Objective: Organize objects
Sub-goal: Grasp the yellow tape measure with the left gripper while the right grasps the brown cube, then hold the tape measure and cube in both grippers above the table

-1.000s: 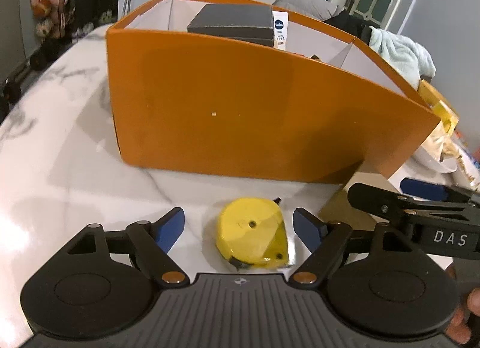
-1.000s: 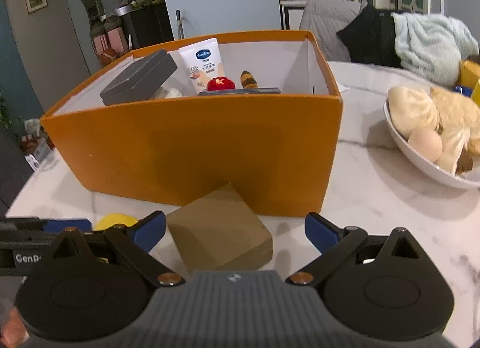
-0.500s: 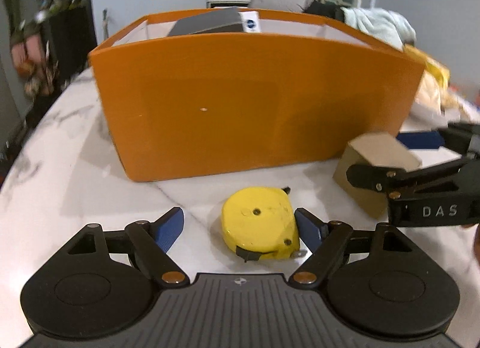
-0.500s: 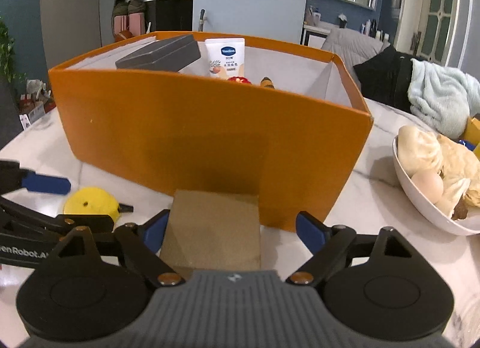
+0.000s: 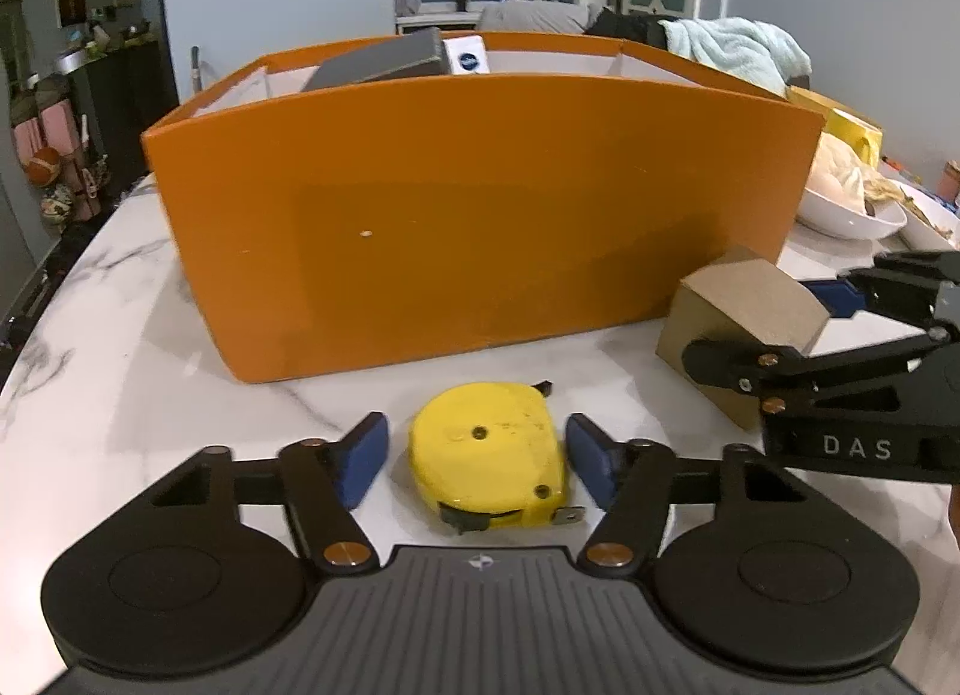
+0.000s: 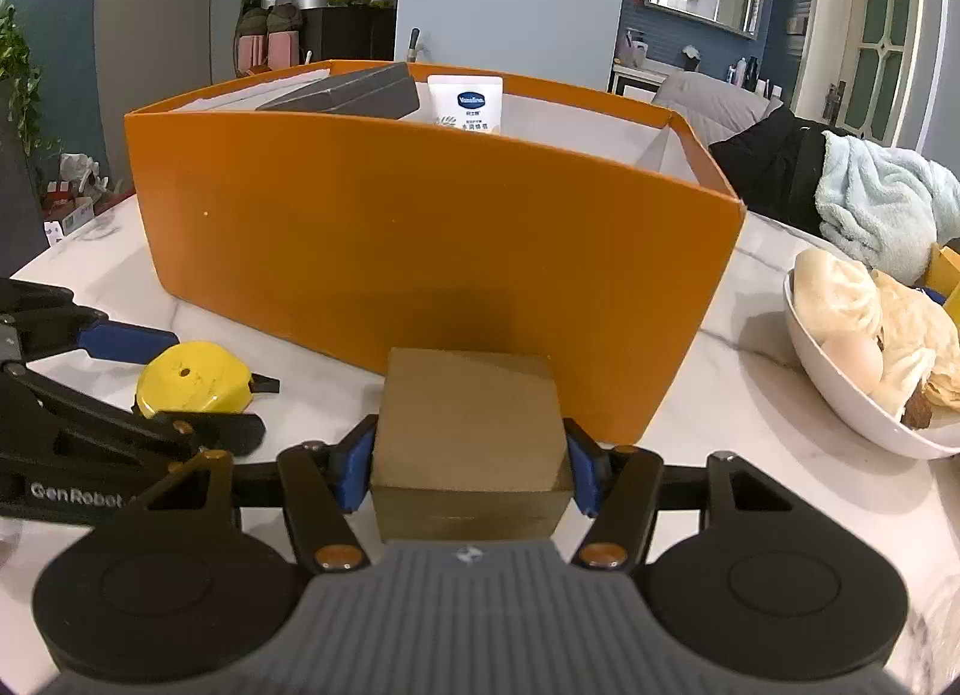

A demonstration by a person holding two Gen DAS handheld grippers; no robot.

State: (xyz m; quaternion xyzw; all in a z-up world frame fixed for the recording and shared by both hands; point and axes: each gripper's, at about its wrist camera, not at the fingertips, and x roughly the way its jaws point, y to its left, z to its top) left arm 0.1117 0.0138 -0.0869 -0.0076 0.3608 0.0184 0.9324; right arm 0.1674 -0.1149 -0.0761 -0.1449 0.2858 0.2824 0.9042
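While both claws sit low on the counter [image 5: 120, 299] in front of the orange box [image 5: 480, 215], each has its own thing dead ahead between its pads, so no reaching across is needed: left hand for the tape, right hand for the brown box.

Left claw [image 5: 474, 458]: jaws have just been closing w/ the yellow tape [image 5: 489, 455] between them. Right pad looks at or nearly on the tape's side, left pad w/ a thin gap yet, so not pinching; I'd call it spread around the tape. Tape lies flat on the counter, just in front of the orange box wall, its tab end twd the camera, its flat face up; pads take it across its width.

Right claw [image 6: 471, 467]: jaws have just been closing too, and both blue pads press the 2 side faces of the brown box [image 6: 471, 413], pinching it. Brown box sits on the counter, near the orange wall, square to the claw.

Judgement: next move for both is up and over the front wall, which stands well above both things, so lift must clear that rim before going fwd.

Writing: "DAS" on the right claw body in the left view; "GenRobot" on the left claw body in the right view; "Vaseline" on the white tube [image 6: 465, 104] standing in the orange box beside a grey case [image 6: 354, 89]. Smaller print on the tube unreadable
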